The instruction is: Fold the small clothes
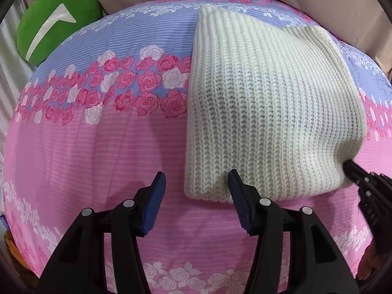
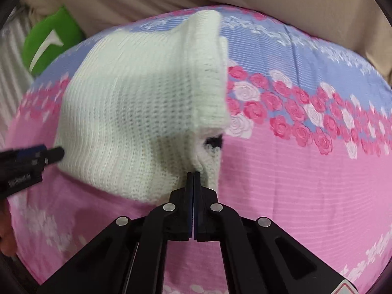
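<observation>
Your right tongs (image 2: 193, 175) pinch only the near corner of the white knit (image 1: 267, 112) on the bedspread (image 1: 85, 161), while your left tongs (image 1: 196, 178) gape astride its near edge, so a lift may slip and spoil the fold.

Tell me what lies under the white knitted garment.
The white knitted garment lies on the pink and blue rose-print bedcover, which shows all around it. Whatever sits beneath its middle is covered. A small black patch peeks out at its lifted edge; what it is, I cannot tell.

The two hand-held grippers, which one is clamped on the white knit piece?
The right hand-held gripper: its jaws are shut on the white knit piece's near corner. The left hand-held gripper stands open over the near edge, gripping nothing.
</observation>
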A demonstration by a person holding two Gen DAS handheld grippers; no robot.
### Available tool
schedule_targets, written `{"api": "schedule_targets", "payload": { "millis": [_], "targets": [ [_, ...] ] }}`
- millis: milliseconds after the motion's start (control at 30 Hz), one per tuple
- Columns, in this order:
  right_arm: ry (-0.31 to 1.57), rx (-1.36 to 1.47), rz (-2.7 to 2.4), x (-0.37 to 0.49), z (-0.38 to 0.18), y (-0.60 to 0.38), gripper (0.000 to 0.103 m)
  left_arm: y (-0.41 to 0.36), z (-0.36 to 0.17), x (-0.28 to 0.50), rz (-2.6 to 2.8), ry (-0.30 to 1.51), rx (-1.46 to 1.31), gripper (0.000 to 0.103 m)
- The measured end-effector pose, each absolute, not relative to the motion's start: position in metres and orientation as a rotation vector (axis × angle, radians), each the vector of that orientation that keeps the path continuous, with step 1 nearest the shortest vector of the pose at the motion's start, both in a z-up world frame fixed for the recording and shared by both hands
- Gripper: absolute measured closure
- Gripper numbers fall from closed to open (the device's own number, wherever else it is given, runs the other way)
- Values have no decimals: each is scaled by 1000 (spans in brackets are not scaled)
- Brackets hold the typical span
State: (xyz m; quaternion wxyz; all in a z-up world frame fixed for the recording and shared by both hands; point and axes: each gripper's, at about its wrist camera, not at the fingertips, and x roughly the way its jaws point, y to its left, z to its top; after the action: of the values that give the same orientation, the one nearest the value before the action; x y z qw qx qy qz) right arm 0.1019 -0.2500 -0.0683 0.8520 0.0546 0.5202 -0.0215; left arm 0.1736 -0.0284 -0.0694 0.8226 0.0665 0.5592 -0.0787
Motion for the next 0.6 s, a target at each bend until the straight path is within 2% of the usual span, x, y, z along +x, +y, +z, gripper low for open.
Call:
{"api": "schedule_targets", "payload": {
  "millis": [200, 267, 400, 500, 567, 600],
  "targets": [
    [1095, 99, -59, 89, -52, -235, 103, -24, -67, 172, -163, 1190, 136, 52],
    [1064, 127, -59, 71, -36, -237, 100, -21, -60, 162, -164, 1180, 120, 49],
    [1041, 110, -81, 33, -17, -233, 90, -16, -53, 137, -151, 1168, 76, 37],
    [1035, 130, -133, 8, -15, -234, 70, -16, -51, 115, -144, 1165, 40, 36],
    [1013, 149, -163, -5, -15, -234, 67, -20, -50, 102, -147, 1161, 34, 36],
    [1008, 144, -184, -10, -16, -233, 63, -23, -51, 97, -146, 1161, 31, 36]
  ]
}}
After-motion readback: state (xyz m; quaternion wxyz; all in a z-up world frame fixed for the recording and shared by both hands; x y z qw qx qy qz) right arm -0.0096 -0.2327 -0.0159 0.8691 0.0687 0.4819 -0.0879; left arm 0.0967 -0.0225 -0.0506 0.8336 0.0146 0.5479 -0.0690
